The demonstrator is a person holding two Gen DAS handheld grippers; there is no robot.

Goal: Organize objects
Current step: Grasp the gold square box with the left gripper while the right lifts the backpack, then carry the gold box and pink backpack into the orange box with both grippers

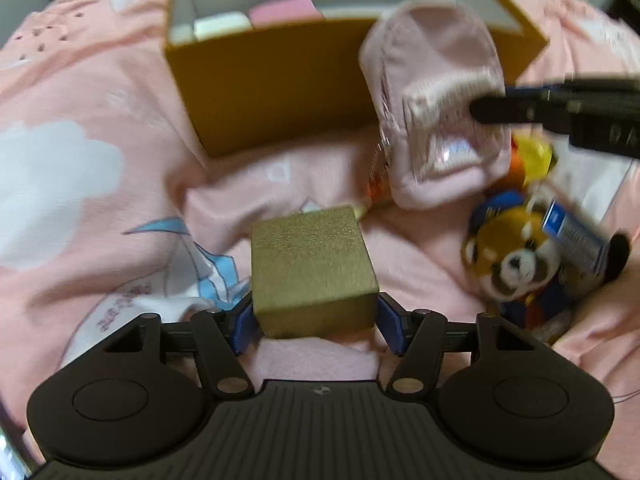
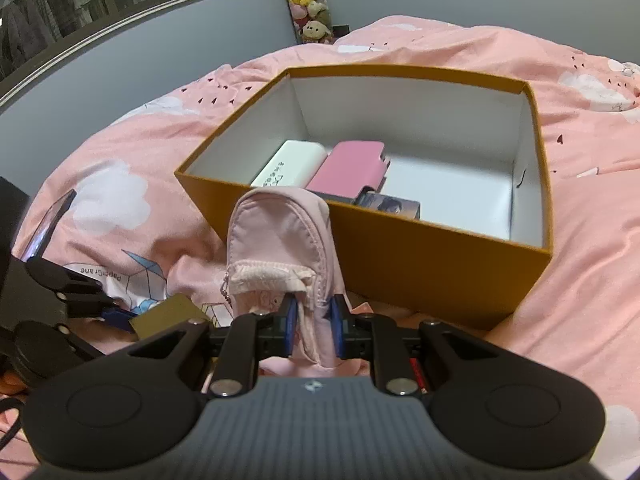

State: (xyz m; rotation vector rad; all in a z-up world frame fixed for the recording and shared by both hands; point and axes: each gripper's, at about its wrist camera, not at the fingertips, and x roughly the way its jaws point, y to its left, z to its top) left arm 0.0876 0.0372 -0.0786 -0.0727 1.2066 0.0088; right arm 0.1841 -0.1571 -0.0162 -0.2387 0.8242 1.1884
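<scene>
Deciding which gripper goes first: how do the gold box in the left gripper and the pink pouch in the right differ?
The gold box is rigid and square-edged; the pink pouch is soft, zipped fabric. The left gripper spans the box widely; the right gripper pinches the pouch narrowly. Both remain outside the orange box.

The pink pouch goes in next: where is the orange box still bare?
Orange box: bare white floor on the right, between the pink case, the small photo box and the right wall. The left end is crowded by the white case.
</scene>
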